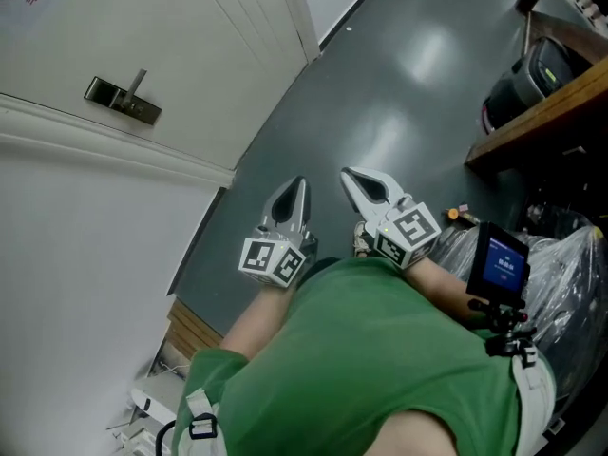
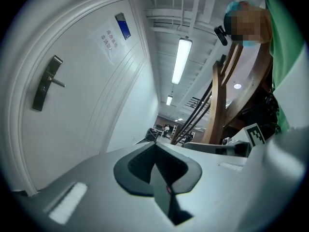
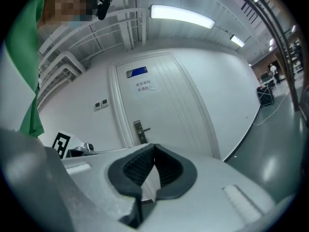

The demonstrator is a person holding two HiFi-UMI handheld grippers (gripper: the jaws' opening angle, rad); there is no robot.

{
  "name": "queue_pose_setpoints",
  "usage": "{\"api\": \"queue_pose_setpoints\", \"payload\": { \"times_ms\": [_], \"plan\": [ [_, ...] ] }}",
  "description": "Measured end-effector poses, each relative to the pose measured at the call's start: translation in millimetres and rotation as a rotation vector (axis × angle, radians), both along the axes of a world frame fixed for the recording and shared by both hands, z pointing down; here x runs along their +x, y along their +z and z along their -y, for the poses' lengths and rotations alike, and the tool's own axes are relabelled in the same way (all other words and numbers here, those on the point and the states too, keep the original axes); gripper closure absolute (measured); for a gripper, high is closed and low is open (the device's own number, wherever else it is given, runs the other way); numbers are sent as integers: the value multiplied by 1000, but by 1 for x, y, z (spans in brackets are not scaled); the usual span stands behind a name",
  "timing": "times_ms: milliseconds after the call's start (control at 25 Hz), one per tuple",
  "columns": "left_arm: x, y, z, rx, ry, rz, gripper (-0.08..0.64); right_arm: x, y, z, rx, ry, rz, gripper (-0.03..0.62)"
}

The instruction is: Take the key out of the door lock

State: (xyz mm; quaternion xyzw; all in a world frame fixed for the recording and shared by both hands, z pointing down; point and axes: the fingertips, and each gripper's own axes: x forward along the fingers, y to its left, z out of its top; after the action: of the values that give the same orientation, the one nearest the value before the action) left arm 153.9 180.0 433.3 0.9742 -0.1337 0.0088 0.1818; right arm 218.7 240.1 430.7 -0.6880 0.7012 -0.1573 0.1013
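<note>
The white door (image 1: 190, 36) stands at the upper left of the head view. Its metal lock plate (image 1: 122, 101) carries a lever handle (image 1: 139, 82). No key can be made out on it at this distance. The same lock plate (image 2: 46, 83) shows at the left of the left gripper view, and the plate (image 3: 140, 132) sits small just above the jaws in the right gripper view. Both grippers hang close to the person's green shirt, well short of the door. The left gripper (image 1: 300, 182) (image 2: 155, 144) is shut and empty. The right gripper (image 1: 346, 172) (image 3: 153, 146) is shut too, with nothing in it.
A wooden bench (image 1: 541, 112) with a black bin (image 1: 532, 69) under it stands at the right. A small lit screen (image 1: 499, 262) and a clear plastic bag (image 1: 565, 255) are by the person's right side. A paper notice (image 3: 143, 86) hangs on the door. The floor is dark grey.
</note>
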Motion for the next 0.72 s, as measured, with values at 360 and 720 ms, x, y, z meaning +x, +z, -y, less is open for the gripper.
{"api": "queue_pose_setpoints", "payload": {
  "times_ms": [360, 720],
  "plan": [
    [-38, -6, 14, 31, -172, 19, 555, -28, -13, 27, 31, -161, -2, 589],
    [-38, 3, 66, 2, -274, 56, 555, -23, 3, 80, -3, -253, 9, 589]
  ]
}}
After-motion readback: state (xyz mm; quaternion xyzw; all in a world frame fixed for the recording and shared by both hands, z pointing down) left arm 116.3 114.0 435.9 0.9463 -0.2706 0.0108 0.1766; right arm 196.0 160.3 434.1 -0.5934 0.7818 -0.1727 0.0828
